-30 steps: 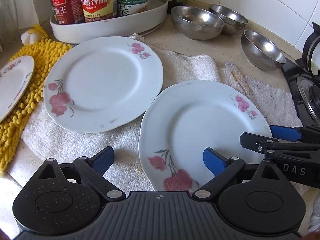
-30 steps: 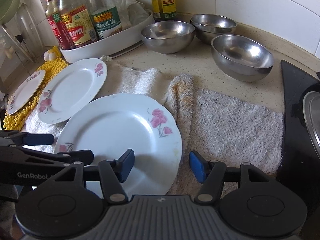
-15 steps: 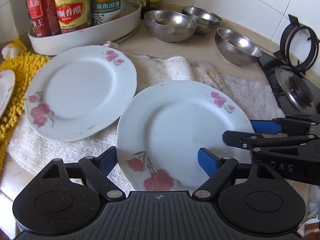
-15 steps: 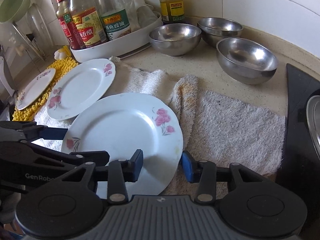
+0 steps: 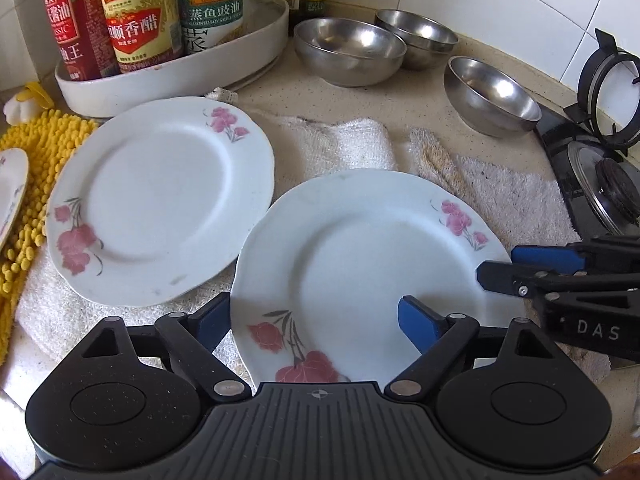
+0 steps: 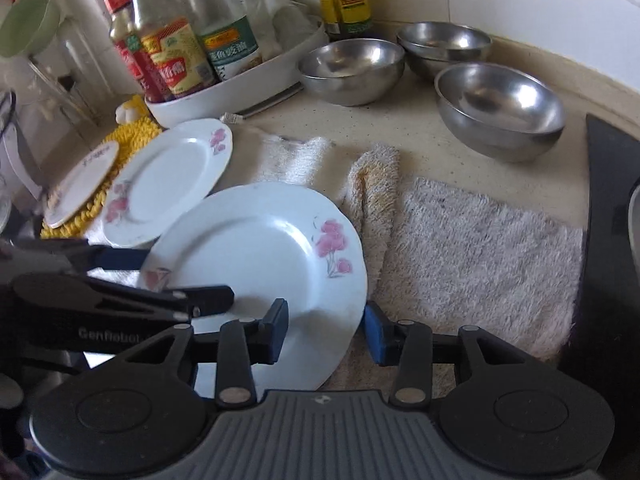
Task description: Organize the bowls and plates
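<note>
- Far left, a small plate (image 5: 10,192) sits on the yellow mat (image 5: 44,148). The left view cuts it off at the frame edge; the right view shows it whole.
- The right view alone catches a green bowl (image 6: 26,24) up at the top left corner.
- The bottle tray (image 5: 172,80) is at the back left, with a second plate (image 5: 160,196) flat on the white towel (image 5: 344,144) in front of it.
- The left gripper (image 5: 316,320) has just been closing a little but its jaws are wide. They straddle the lower left rim of the near plate (image 5: 360,264), and I see neither pad pressing on it.
- The near plate is at the centre, with its left rim meeting the second plate's edge. The right view shows it overlapping that rim.
- The right gripper (image 6: 326,332) has just been closing, and its jaws are narrow and clamped on the near plate's right rim, one pad on top and one at the edge.
- Three steel bowls (image 5: 348,50) sit at the back right, on bare counter.
- The left view shows the stove burner (image 5: 608,188) clearly at far right. The right view shows only a dark edge there.
</note>
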Available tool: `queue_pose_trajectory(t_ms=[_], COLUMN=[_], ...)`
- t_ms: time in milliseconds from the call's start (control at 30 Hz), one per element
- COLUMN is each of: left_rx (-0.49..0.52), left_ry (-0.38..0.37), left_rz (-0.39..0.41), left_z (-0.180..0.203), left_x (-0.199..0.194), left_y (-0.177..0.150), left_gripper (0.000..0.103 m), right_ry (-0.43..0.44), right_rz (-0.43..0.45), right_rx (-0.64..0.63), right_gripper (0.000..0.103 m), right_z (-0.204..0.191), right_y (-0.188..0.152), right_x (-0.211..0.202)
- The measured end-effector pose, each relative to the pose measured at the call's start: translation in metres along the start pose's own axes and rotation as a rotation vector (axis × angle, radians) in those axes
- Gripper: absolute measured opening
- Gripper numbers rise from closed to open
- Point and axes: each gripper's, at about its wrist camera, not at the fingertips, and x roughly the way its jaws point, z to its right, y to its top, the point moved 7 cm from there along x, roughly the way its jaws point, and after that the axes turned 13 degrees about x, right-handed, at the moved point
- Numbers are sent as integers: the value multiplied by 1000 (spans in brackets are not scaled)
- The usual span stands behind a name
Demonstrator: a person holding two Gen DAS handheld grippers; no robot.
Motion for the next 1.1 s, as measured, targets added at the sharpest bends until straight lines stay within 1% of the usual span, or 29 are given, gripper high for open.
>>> queue_pose_trajectory(t_ms=[100,233,333,400,433,500,533,667,800,933,1100], left_rx=[9,12,1,-2,-1,15,28,41,60,55,20], left_ry=[19,35,42,33,28,15,4,-27,-15,-1,45], left_rz=[-7,-16,-11,-5,-2,10,13,-7,20,34,33], left_z=[1,3,5,6,7,12,15,15,2,-17,-52], left_x=[1,2,-1,-3,-4,-5,-4,4,-2,-9,-16], left_y=[2,3,4,5,7,11,14,16,23,27,25], left_gripper=[92,95,97,96,96,96,96,95,96,96,97], right_ry=[39,70,75,56,36,7,-11,-80,-96,-61,-9], right_rz=[-3,8,29,41,31,8,11,59,94,105,92], right_rx=[31,30,41,20,19,55,72,98,78,32,-65], right_gripper=[45,46,46,46,46,46,46,46,46,46,46], right_z=[4,6,7,8,12,22,26,29,18,-11,-56], right_y=[0,0,2,5,5,5,5,12,25,41,58], right_x=[-2,-10,-20,-23,-21,-15,-15,-20,-22,-11,15])
